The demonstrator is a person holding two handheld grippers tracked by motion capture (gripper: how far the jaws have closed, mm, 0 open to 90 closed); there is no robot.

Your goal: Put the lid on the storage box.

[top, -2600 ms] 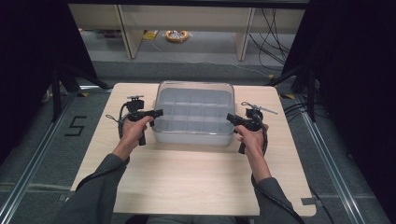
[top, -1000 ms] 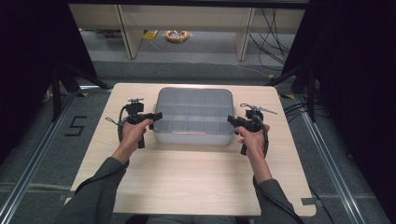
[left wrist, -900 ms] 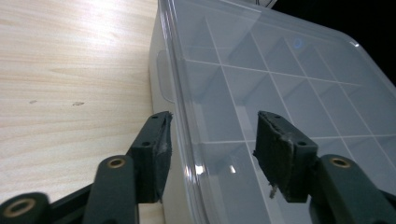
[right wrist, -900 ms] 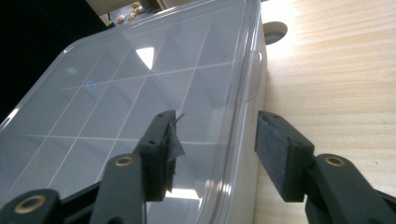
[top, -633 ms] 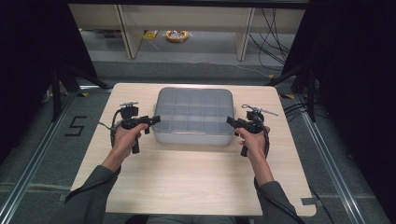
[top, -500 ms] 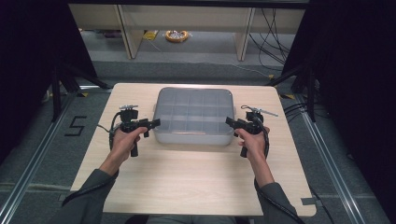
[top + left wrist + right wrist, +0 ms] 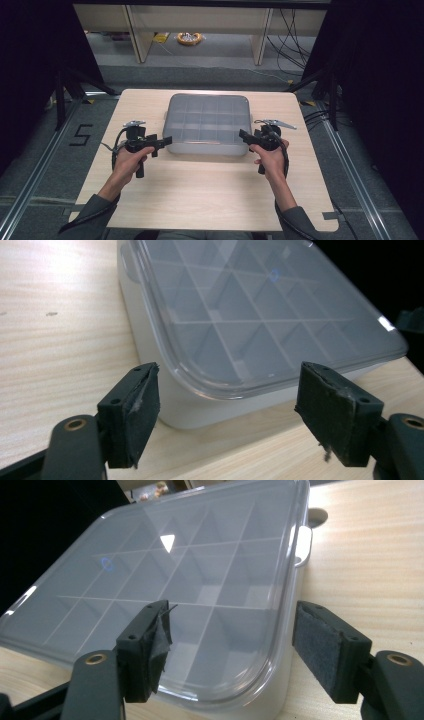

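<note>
Lidded compartment box sits mid-surface toward the far edge; left gripper and right gripper jaws just opened, empty, flanking its near corners; lid possibly unlatched, could shift if nudged.

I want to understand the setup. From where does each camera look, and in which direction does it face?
High view: above the person's side, facing forward and down on the table; both forearms, left gripper and right gripper show.
Left gripper view: on the left gripper, facing the compartment box corner; its black jaws, apart, show.
Right gripper view: on the right gripper, facing the box's other near corner; jaws apart.
All views share the box and the table.
</note>
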